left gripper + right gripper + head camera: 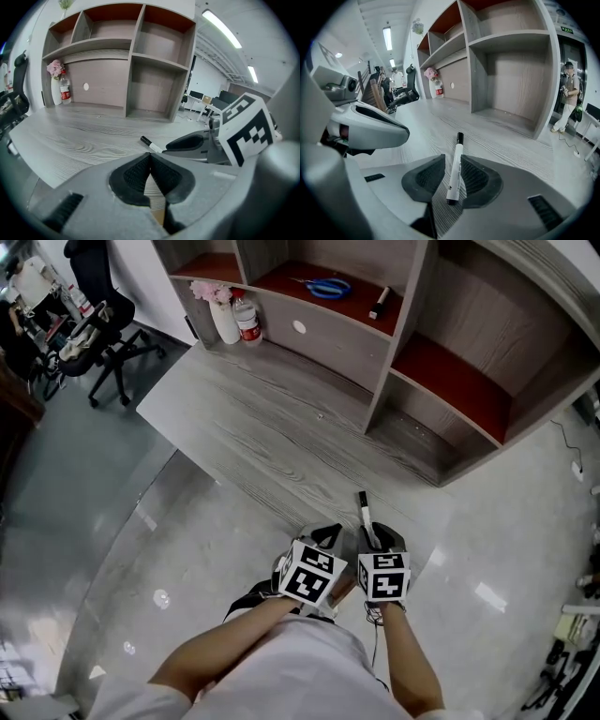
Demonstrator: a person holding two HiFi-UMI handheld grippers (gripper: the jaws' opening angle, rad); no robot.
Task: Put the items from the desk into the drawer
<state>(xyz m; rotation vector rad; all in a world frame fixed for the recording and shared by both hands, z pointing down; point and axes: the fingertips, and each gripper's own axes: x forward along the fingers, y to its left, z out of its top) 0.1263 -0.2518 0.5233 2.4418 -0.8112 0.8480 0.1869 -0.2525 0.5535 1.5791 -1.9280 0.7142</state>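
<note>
Marker (455,168), white-bodied with a black cap, was pinched between the jaws of the right tool (452,177), which were closed onto its rear half so that the capped end stuck out forward over the near edge of the wooden surface (253,427). Whether the cap touched the wood could not be told. The left tool (151,172) hung just beside the right one, its jaws shut tip to tip with nothing between them.

The step in hand looked like carrying the marker off to the drawer, though no view clearly showed a drawer. To do it well, the right tool's grip needed to be firm: it sat toward one end of a smooth round barrel, so the marker could swivel or slip if knocked. A slow, level carry seemed wise, with the jaws parting only once the marker was low inside the drawer. If the drawer was shut, the left tool would probably have to open its jaws to pull it.

Little stood in the way, since the surface near the tools was bare. Well apart at its far corner stood a plastic bottle (247,320) and a white vase of pink flowers (223,315), against the shelf unit (450,381). Blue scissors (328,287) and a dark pen-like thing (380,303) lay on an upper shelf. An office chair (98,324) stood off to the left.
</note>
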